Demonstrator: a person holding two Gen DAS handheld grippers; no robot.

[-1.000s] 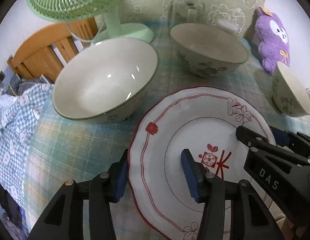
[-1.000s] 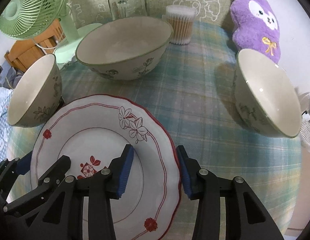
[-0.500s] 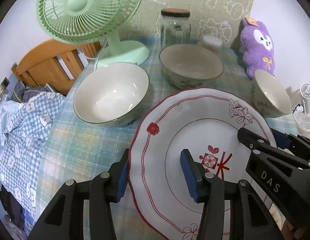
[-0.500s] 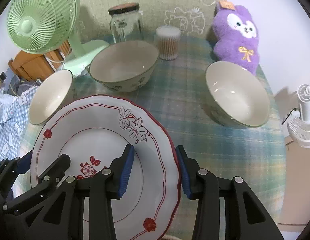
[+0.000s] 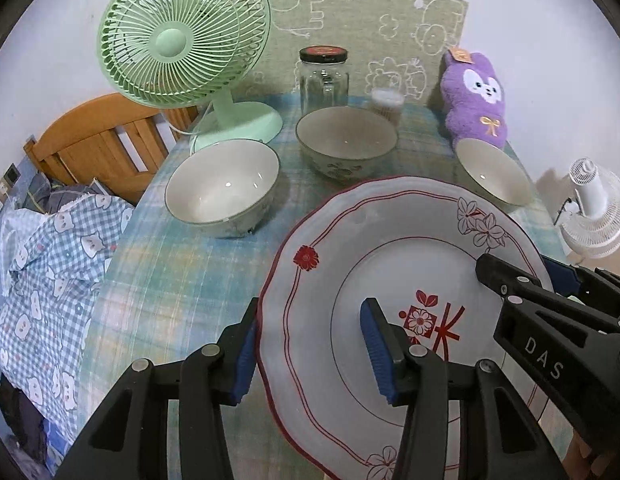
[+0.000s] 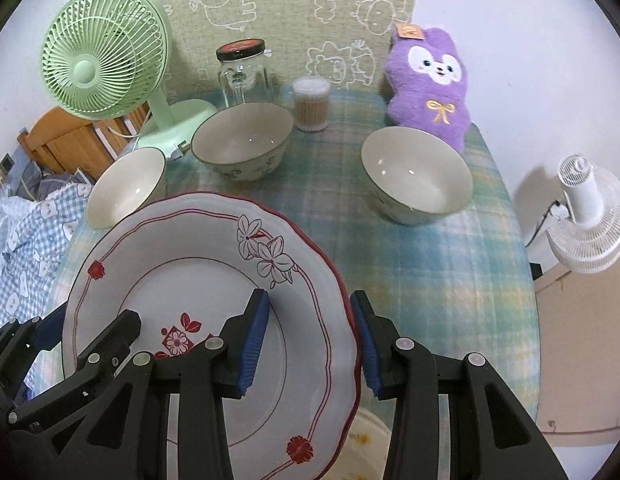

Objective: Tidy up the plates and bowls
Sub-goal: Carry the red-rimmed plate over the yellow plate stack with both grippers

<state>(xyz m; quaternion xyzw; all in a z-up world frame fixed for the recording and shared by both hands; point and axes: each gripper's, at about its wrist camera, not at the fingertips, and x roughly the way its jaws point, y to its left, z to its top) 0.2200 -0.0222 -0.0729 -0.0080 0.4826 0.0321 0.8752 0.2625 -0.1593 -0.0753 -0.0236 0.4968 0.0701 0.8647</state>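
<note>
A white plate with red rim and flower prints (image 5: 390,256) (image 6: 181,280) is held up above the table by both grippers. My left gripper (image 5: 310,344) is shut on its left edge. My right gripper (image 6: 310,340) is shut on its right edge. Three pale bowls stand on the checked tablecloth: a left bowl (image 5: 221,188) (image 6: 125,188), a middle bowl (image 5: 346,140) (image 6: 241,140) and a right bowl (image 5: 494,172) (image 6: 418,172). Another plate's edge (image 6: 366,436) shows under the held plate.
A green fan (image 5: 185,40) (image 6: 105,52), a glass jar (image 5: 324,76) (image 6: 241,68), a cotton-swab tub (image 6: 311,104) and a purple plush (image 5: 474,100) (image 6: 430,88) line the table's back. A wooden chair (image 5: 97,148) stands left, a white fan (image 6: 590,212) right.
Both grippers have risen with the plate between them. The table and bowls now look smaller and farther below. The grip on the plate is unchanged.
</note>
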